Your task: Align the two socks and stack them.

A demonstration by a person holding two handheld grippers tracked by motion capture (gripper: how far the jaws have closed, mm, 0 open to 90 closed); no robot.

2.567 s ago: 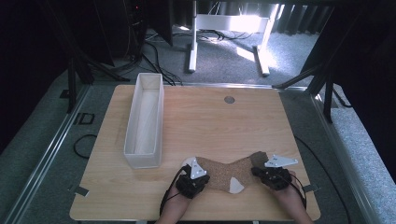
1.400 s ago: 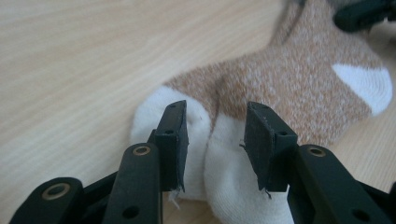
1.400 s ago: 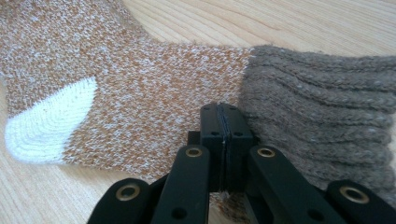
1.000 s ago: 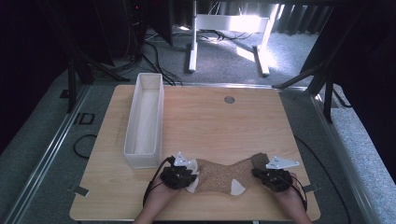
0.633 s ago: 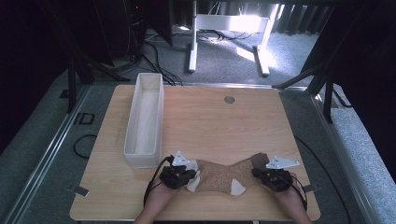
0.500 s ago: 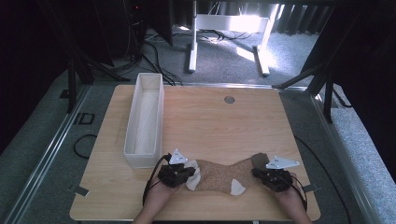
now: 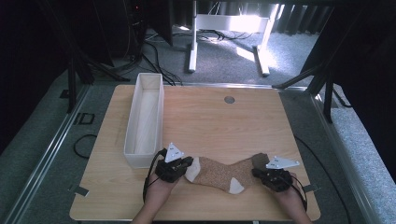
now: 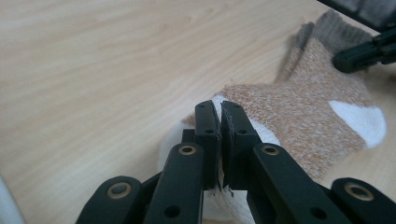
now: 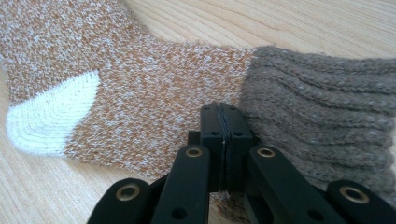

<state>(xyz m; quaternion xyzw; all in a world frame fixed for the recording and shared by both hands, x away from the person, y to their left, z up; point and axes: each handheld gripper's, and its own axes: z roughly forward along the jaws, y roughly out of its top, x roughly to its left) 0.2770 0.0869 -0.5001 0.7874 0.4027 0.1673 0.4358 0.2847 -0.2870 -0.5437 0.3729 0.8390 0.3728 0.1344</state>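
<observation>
A speckled brown sock with a white toe, white heel and grey-brown ribbed cuff lies stretched along the table's front edge. My left gripper is shut on the white toe end, raised slightly off the wood; in the left gripper view its jaws pinch white fabric over the sock. My right gripper is shut on the cuff end. In the right gripper view its jaws clamp the sock's edge where the brown knit meets the cuff. The right gripper's tip shows far off.
A long white bin stands on the left part of the wooden table, its near end just beside my left gripper. A small round grommet sits near the far edge. Cables and a white stand are on the floor beyond.
My left gripper shifted left along the sock to its toe end, took hold of it and rose a little. The right gripper stayed put on the cuff.
</observation>
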